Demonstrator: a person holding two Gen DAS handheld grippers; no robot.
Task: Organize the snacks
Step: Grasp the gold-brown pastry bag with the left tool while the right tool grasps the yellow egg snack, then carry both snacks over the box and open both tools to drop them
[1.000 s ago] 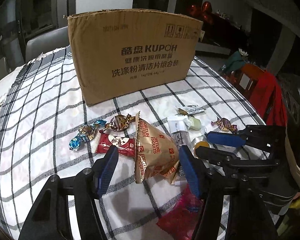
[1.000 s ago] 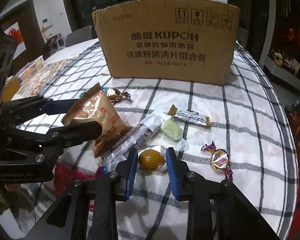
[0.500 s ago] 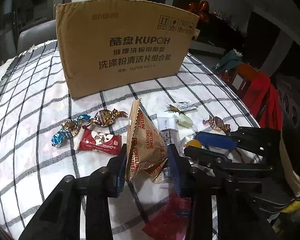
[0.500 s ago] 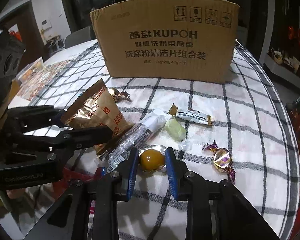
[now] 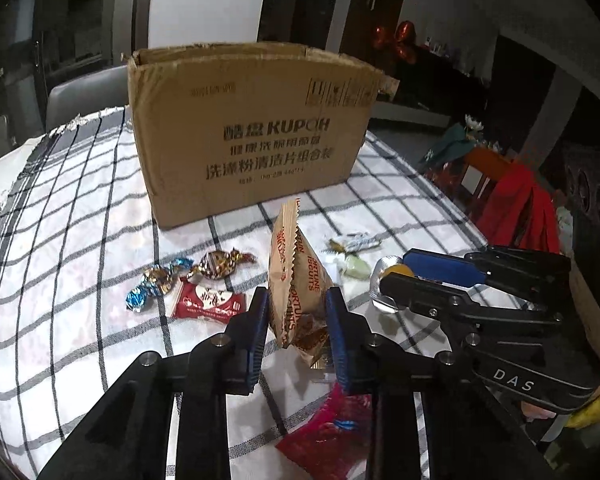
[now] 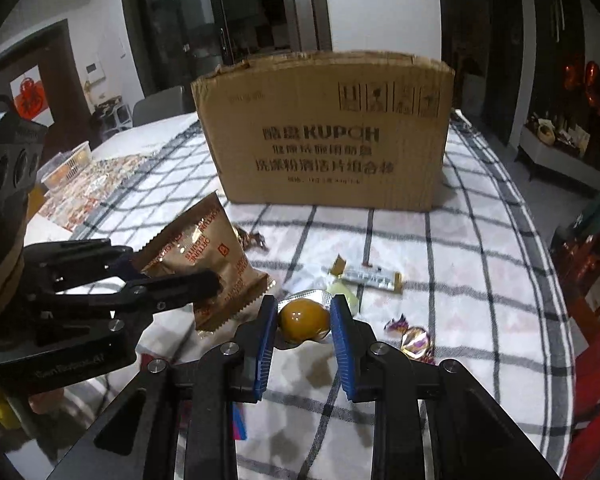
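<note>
A gold-brown biscuit packet [image 5: 288, 248] stands upright between the blue pads of my left gripper [image 5: 297, 294]. The jaws are closing and the pads press on its sides; the packet [image 6: 204, 248] hangs above the cloth. My right gripper [image 6: 304, 302] is shut on a round yellow candy in clear-and-silver wrap [image 6: 303, 319], also off the table. In the left wrist view the right gripper [image 5: 396, 272] sits just right of the packet. An open cardboard box [image 5: 252, 132] [image 6: 328, 132] stands behind the snacks.
On the checked tablecloth [image 5: 80, 240] lie a blue-gold candy [image 5: 156, 280], a brown foil candy [image 5: 220, 262], a red sachet [image 5: 210, 300], a pale green candy [image 5: 356, 268], a white bar [image 6: 370, 276], a purple-gold candy [image 6: 412, 338]. A red packet [image 5: 328, 432] lies near my fingers.
The left jaws have narrowed onto the biscuit packet and raised it upright. The right gripper has lifted the yellow candy off the cloth. Both views have risen, showing the box's open top.
</note>
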